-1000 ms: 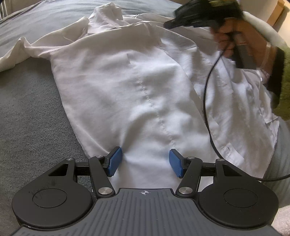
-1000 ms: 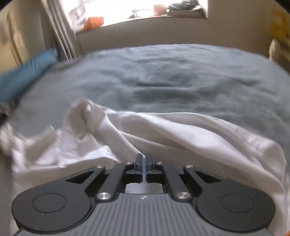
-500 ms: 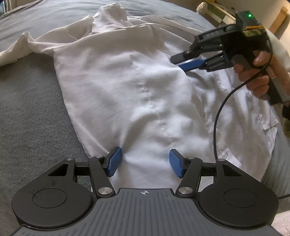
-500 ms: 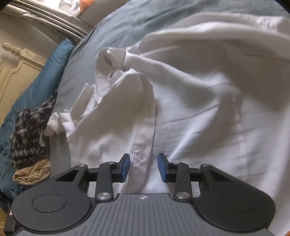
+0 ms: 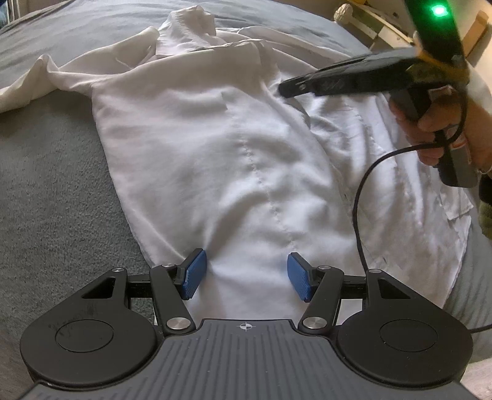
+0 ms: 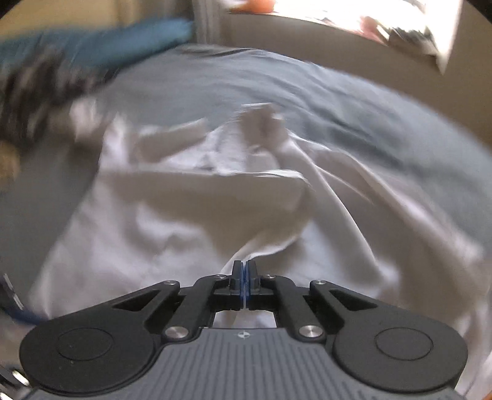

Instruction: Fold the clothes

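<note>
Left tool (image 5: 246, 274) jaws wide apart; right tool (image 6: 245, 278) jaws pressed together.

Shirt (image 5: 233, 160) on bed (image 5: 55, 190); left claw (image 5: 246, 275) at hem.

You are working in a home bedroom: a grey blanket (image 5: 55, 172) is covering the bed, a blue pillow (image 6: 101, 43) and crumpled plaid clothing (image 6: 27, 101) are lying at its head, and daylight is entering over a cluttered windowsill (image 6: 369, 21).
</note>
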`<action>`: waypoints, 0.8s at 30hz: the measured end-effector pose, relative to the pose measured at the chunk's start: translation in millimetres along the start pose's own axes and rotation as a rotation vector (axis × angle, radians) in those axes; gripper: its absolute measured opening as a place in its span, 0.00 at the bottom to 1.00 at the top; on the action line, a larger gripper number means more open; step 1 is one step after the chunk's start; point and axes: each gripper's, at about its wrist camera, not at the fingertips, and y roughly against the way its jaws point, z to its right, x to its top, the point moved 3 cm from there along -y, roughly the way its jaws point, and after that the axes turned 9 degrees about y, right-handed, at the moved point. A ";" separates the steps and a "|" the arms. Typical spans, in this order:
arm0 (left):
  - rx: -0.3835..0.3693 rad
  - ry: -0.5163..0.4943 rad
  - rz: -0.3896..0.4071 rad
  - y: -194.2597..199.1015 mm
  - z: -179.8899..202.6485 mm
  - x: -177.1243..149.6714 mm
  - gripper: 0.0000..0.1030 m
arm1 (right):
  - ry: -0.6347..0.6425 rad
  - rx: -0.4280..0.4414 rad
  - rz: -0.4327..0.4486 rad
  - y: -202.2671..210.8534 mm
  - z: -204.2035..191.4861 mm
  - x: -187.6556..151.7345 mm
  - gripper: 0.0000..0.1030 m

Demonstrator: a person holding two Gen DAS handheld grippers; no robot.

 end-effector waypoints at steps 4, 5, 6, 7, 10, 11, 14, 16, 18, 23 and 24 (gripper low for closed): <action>0.001 -0.001 0.002 -0.1 -1.5 3.4 0.57 | 0.067 -0.165 -0.070 -10.2 -2.2 -2.8 0.16; 0.000 0.000 0.002 -0.3 -2.1 4.5 0.57 | 0.026 -0.183 -0.080 -7.8 5.8 -4.6 0.18; 0.000 0.001 0.002 -0.6 -2.5 4.7 0.57 | -0.034 -0.183 -0.075 -2.1 16.1 -7.0 0.19; -0.001 0.001 0.002 -0.9 -2.8 4.9 0.57 | -0.095 -0.183 -0.071 3.6 26.3 -9.5 0.19; -0.001 0.002 0.001 -1.6 -2.5 4.8 0.57 | -0.228 -0.084 -0.061 11.4 38.5 -22.5 0.19; 0.000 0.002 0.000 -1.9 -2.0 4.0 0.57 | -0.267 -0.043 -0.058 13.3 40.9 -27.2 0.19; -0.001 0.003 0.000 -1.7 -1.6 3.6 0.57 | -0.386 0.082 -0.049 19.1 48.2 -41.1 0.19; -0.001 0.004 0.001 -2.1 -1.3 3.3 0.57 | -0.465 0.166 -0.042 23.2 53.1 -50.2 0.19; 0.000 0.004 0.002 -2.1 -1.2 2.8 0.57 | -0.543 0.251 -0.036 27.6 58.1 -59.0 0.19; -0.007 0.016 0.000 -3.6 -1.8 4.4 0.57 | -0.806 0.414 -0.051 7.8 77.8 -80.1 0.22; -0.008 0.019 0.000 -3.7 -2.1 4.7 0.57 | -0.835 0.430 -0.059 2.5 77.8 -82.7 0.22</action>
